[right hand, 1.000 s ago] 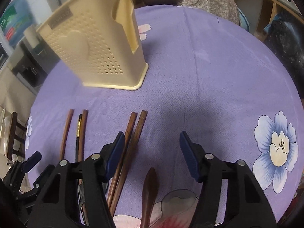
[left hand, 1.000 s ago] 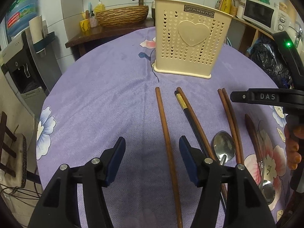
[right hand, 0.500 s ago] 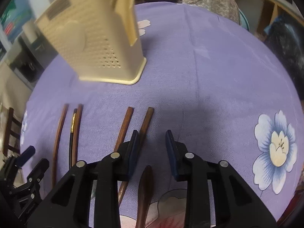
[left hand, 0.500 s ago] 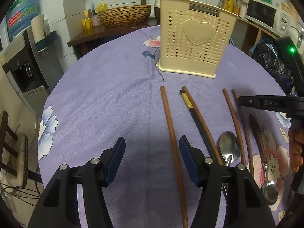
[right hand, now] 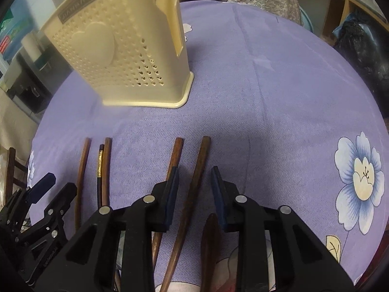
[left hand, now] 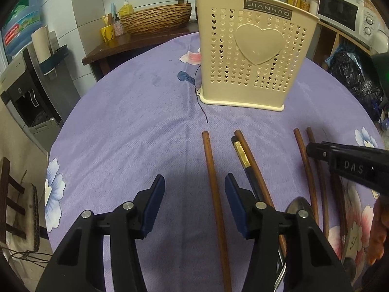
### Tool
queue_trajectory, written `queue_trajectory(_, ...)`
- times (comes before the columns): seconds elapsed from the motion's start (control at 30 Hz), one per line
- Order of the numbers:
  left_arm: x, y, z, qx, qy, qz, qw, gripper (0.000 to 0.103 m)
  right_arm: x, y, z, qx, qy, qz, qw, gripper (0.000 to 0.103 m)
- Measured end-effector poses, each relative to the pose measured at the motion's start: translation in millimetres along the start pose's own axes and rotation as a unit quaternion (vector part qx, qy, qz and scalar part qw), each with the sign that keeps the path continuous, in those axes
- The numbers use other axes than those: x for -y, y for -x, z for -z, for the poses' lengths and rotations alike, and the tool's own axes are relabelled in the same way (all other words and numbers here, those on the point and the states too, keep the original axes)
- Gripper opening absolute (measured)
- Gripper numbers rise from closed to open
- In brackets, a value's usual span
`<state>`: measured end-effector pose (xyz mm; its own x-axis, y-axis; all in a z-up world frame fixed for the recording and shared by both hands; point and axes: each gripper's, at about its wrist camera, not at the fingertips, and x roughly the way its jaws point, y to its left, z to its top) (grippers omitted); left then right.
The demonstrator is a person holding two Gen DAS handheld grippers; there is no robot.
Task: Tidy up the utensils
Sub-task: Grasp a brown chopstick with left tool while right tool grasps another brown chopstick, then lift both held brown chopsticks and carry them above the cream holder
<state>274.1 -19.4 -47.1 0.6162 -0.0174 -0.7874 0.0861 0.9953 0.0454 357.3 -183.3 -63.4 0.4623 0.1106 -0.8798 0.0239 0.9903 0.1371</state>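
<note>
Nothing looks sorted yet; chopsticks (left hand: 214,189) and a spoon (left hand: 300,204) lie on the cloth (left hand: 121,131) before the holder (left hand: 252,56); left gripper (left hand: 193,203) gapes over one, closing; right gripper (right hand: 194,194) straddles another (right hand: 194,185), unclamped.

Both tools point downward (left (left hand: 193,203) wider, right (right hand: 194,194) narrowed), jaws closing.

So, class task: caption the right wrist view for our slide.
Right gripper fingers straddling a brown chopstick on the purple cloth, cream holder behind.
</note>
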Motion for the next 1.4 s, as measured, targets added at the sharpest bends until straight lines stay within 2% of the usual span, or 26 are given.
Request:
queue_trajectory(0.1,5,-7,-6,0.000,-0.003,-0.002,1.0000,0.048,-3,2,2,0.005,-0.003,0.010,1.000,0.026)
queue_trajectory(0.23,9,-22,-10,-0.020,-0.001,0.001,0.9998,0.035,-4,0,-1,0.006,-0.005,0.018,1.000,0.021)
queue_trajectory(0.47,13,-29,-19,-0.023,-0.001,0.002,0.9997,0.022,-8,-2,-2,0.010,-0.016,0.025,1.000,0.016)
queue_trajectory(0.53,16,-31,-21,-0.023,-0.006,-0.002,0.9997,0.014,-9,-3,-4,0.010,-0.016,0.024,1.000,0.014)
queue_trajectory(0.6,17,-32,-24,-0.024,-0.007,-0.005,0.9997,0.010,-10,-3,-6,0.009,-0.019,0.022,1.000,0.011)
queue_trajectory(0.97,18,-30,-25,-0.020,0.002,-0.001,0.9998,0.009,1,-3,-12,0.013,-0.046,-0.005,0.999,0.009)
queue_trajectory(1.2,6,4,-38,0.034,0.018,0.005,0.9992,0.009,4,23,-18,0.053,-0.062,-0.053,0.995,0.009)
queue_trajectory(1.4,-4,54,-51,0.094,0.028,0.012,0.9951,0.009,-5,73,-23,0.124,-0.033,-0.073,0.989,0.008)
